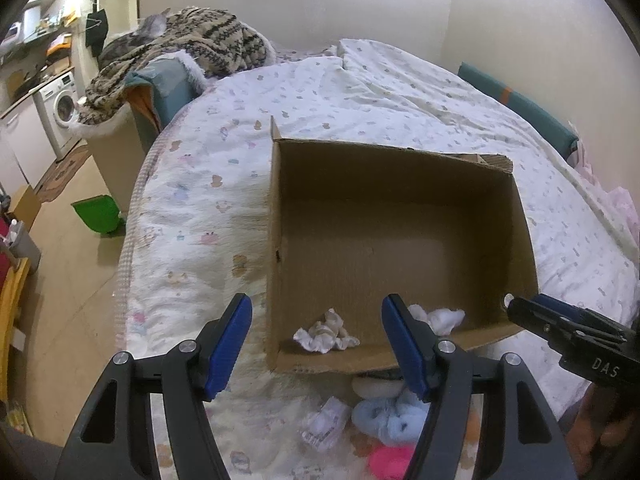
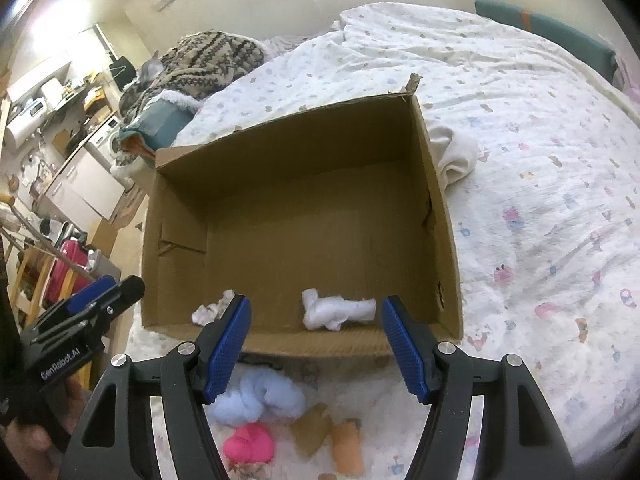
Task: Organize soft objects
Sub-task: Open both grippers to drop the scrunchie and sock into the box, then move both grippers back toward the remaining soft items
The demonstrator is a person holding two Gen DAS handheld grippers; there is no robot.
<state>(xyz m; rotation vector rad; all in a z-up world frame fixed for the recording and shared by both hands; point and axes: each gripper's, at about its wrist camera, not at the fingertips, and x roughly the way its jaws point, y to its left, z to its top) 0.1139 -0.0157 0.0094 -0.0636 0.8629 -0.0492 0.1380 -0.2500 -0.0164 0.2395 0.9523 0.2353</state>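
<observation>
Socks are going into the cardboard box (image 2: 304, 208), which sits open on the bed (image 2: 540, 200). Two white bundles already lie against its near wall: a crumpled one (image 1: 325, 336) to the left and a fluffier white roll (image 2: 336, 312) to the right. Still waiting on the bed just in front of the box are a pale blue fuzzy pair (image 2: 256, 398), a pink one (image 2: 249, 444), an orange sock (image 2: 349, 446) and a white patterned sock (image 1: 325, 426). Both the left gripper (image 1: 316, 352) and right gripper (image 2: 316, 348) hover over the near edge, fingers apart and holding nothing. The sorting looks only partly done; next, one gripper should drop onto a loose sock, pinch it and lift it over the wall.
</observation>
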